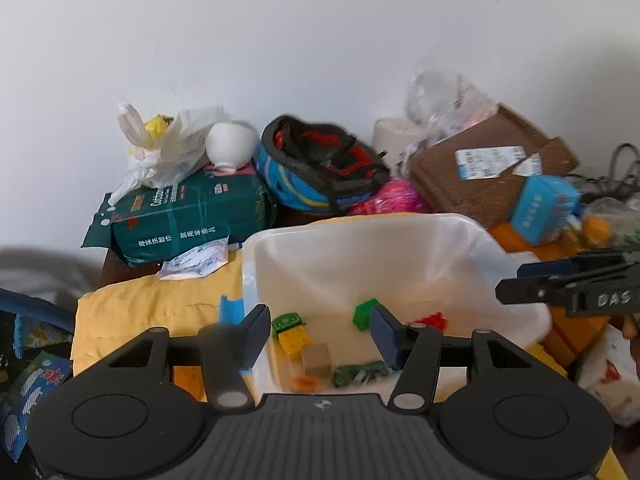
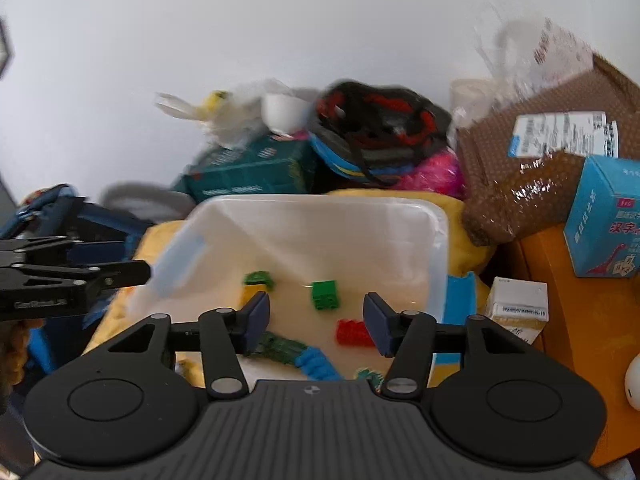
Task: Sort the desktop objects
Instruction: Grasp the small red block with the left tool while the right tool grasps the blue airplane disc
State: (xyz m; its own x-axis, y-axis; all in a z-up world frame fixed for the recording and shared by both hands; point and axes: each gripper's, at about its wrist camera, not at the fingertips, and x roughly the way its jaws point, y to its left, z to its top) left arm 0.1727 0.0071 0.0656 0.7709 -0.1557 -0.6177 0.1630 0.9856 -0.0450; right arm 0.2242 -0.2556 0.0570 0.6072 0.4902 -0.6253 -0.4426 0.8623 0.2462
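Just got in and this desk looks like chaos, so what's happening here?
A person is sorting desk clutter with two handheld grippers. Both the left gripper and the right gripper hang open and empty over a white bin. Toy bricks already lie inside, among them a green brick and a red brick. A helmet and boxes sit behind it.

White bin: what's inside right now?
The white bin holds a green brick, red brick, yellow brick, tan block and other small pieces. The near floor is hidden behind the grippers.
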